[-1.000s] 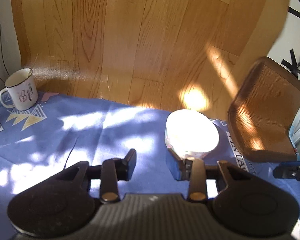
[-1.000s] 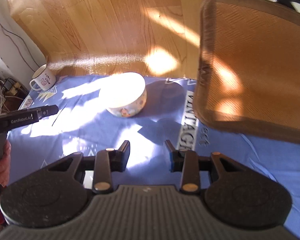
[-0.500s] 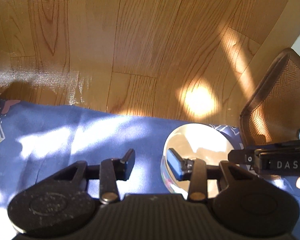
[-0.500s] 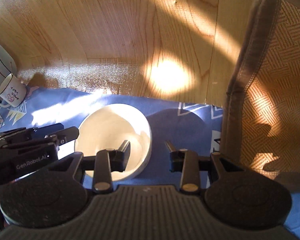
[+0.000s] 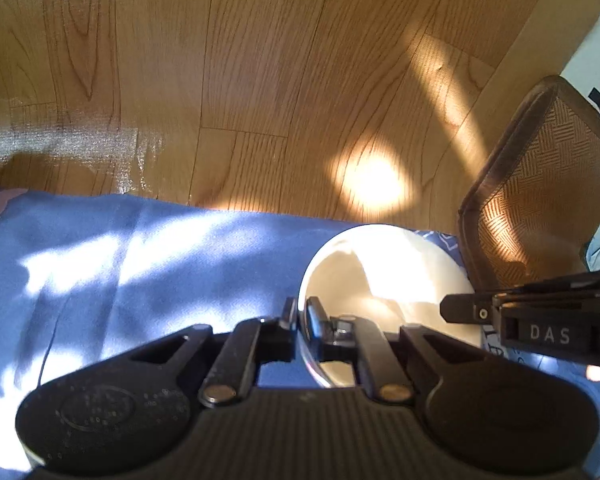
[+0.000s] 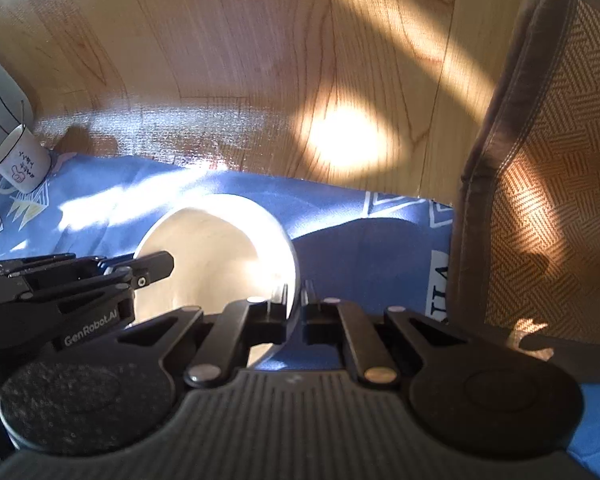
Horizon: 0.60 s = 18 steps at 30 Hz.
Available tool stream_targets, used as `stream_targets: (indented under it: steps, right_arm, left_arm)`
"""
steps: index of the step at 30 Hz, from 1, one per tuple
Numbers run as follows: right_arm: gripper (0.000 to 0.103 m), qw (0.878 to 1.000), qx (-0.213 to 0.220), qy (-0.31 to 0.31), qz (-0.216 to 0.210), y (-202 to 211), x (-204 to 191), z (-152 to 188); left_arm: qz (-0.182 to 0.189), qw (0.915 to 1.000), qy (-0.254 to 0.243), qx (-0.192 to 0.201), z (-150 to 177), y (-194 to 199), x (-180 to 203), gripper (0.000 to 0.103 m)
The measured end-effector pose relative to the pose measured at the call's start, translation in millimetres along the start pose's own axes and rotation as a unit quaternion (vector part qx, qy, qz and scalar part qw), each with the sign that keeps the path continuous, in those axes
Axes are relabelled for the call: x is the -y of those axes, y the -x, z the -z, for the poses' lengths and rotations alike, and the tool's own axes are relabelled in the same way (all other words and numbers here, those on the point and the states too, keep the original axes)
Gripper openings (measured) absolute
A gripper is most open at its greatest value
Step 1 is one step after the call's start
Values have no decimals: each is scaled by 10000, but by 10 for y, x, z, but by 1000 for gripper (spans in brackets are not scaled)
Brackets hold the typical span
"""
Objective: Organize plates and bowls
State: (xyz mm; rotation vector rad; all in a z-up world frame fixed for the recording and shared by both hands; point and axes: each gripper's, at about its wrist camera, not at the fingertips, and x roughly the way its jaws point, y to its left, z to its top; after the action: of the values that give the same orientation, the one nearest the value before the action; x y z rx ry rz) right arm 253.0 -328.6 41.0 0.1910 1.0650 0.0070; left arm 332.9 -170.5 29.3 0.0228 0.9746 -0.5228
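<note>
While glare hides the bowl (image 5: 384, 276) floor, left tongs (image 5: 300, 320) and right tongs (image 6: 296, 304) pinch opposite rims.

- Bowl (image 5: 384, 280): a round, deep, cream-white vessel, upright with its mouth facing up, standing on the blue cloth near the cloth's far edge.
- Interior: bare and glossy; sunlight washes the far wall bright, and a curved shadow covers the near-left part.
- Position, left wrist view: the bowl lies at about 4 o'clock from the frame centre.
- Position, right wrist view: the bowl (image 6: 220, 256) lies at about 8 o'clock from the frame centre.
- Rim: thin and even, gripped at two opposite points, with one finger inside and one outside the wall at each.
</note>
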Motion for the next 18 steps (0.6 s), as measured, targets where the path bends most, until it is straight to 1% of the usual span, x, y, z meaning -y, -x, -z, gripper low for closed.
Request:
stream_targets:
  steps: [3,7,13,18]
  right_arm:
    - [9,9999,126,78,13,236,-14,100]
    - [9,9995,301,130,51,597,28,304]
    - [9,9982,568,135,149,1213,180,796]
    - [9,9968,735,41,321,1673,354,1277]
  left_arm:
    - [-6,9999,-92,85,48,215,97,6]
    - [15,9994,-311,170,182,544,372,6]
    - [201,9970,-693,282,530,1039,886,7]
    - [423,9938,-977,330,855,1331,1374,7]
